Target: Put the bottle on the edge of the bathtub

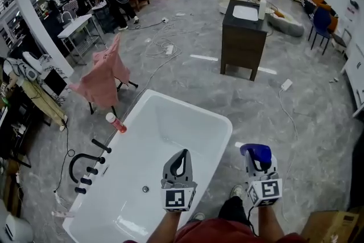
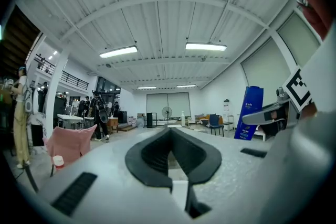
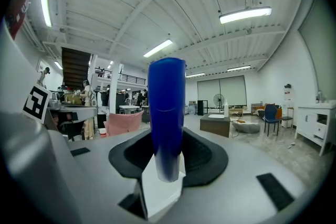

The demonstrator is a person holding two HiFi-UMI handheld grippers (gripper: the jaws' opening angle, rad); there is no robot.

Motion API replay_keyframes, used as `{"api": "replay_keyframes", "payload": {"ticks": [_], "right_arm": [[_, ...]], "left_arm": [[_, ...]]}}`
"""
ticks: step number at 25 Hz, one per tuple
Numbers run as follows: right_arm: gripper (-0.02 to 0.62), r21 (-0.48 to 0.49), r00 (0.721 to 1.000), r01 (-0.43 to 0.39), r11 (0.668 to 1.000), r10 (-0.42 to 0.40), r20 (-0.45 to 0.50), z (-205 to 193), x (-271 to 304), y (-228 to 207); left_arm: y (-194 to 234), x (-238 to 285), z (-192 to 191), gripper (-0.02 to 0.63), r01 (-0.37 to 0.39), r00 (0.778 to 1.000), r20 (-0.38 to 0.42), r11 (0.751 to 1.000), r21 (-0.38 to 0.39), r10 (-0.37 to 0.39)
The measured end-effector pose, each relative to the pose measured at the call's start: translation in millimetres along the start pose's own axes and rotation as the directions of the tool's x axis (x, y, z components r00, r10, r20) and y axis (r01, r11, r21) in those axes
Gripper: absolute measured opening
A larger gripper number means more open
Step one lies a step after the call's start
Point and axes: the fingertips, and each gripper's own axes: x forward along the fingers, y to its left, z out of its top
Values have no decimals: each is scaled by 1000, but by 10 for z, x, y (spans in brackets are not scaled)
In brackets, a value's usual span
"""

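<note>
My right gripper (image 1: 257, 162) is shut on a blue bottle (image 1: 255, 151), which stands upright between its jaws (image 3: 167, 113). It hangs over the grey floor just right of the white bathtub (image 1: 190, 106), near the tub's right-hand rim. My left gripper (image 1: 182, 153) hovers over the near end of the tub basin. Its jaw tips meet and nothing is between them (image 2: 170, 131). In the left gripper view the blue bottle (image 2: 251, 112) shows off to the right.
A red bottle with a white cap (image 1: 116, 122) stands on the tub's left rim. Black faucet fittings (image 1: 85, 166) sit by the tub's left side. Beyond are a pink-draped chair (image 1: 106, 74), a dark vanity with a sink (image 1: 243, 34) and floor cables (image 1: 162, 48).
</note>
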Motion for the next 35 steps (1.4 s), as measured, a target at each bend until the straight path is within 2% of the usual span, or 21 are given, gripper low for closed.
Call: {"api": "replay_keyframes", "payload": {"ticks": [4,10,17,25,30,35], "right_arm": [[150,-9,999,-41,999,41,7,85,316,-590],[150,-19,996,-90,996,91,6,153,685,-1500],[150,12,991,-133,991,132,15,119,959,-2318],[150,24,981,-190,982,189,32,83,1254,-2660],[150,15,972,-235,972,235,32,64,1577,-2664],[150,-16,953,-303,953,303,25,61,2042,-2569]], "left_arm": [[-268,513,-18,5,-44,998,-32,999,-2,44],[-731,1280,47,5,-107,994,-30,994,5,107],[-1222,1876,73,5,-157,987,-37,987,23,158],[-1433,2250,21,5,-196,979,-50,980,33,197],[-1357,2415,-77,5,-224,973,-52,974,35,225],[-1100,2680,-317,5,-276,959,-64,961,30,278]]}}
